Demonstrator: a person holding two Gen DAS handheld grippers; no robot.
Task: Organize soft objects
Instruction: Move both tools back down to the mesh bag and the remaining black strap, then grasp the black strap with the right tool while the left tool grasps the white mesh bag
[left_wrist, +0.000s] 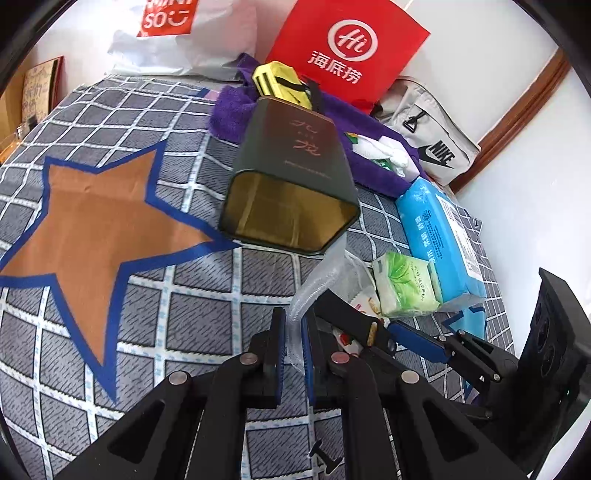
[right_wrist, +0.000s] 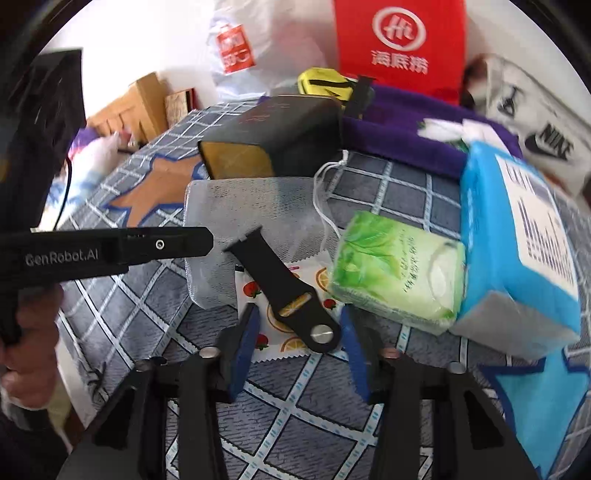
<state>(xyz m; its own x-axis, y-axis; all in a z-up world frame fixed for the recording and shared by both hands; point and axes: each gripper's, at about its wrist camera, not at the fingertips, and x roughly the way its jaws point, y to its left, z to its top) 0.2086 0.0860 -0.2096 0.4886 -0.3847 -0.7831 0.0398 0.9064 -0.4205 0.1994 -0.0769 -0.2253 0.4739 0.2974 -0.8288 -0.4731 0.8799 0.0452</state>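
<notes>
Watch strap lies diagonally, its stud end between the right gripper's parted, untouching jaws and its long axis running up-left toward the mesh pouch, whose edge the left gripper pinches shut.

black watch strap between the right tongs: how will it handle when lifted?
The black watch strap looks like thin rubbery material lying flat across a fruit-print packet, so it will probably droop at the free end. It seems light. The right tongs straddle its end with the metal stud; the smooth surface may slip if the strap is pinched only at the edge.
</notes>
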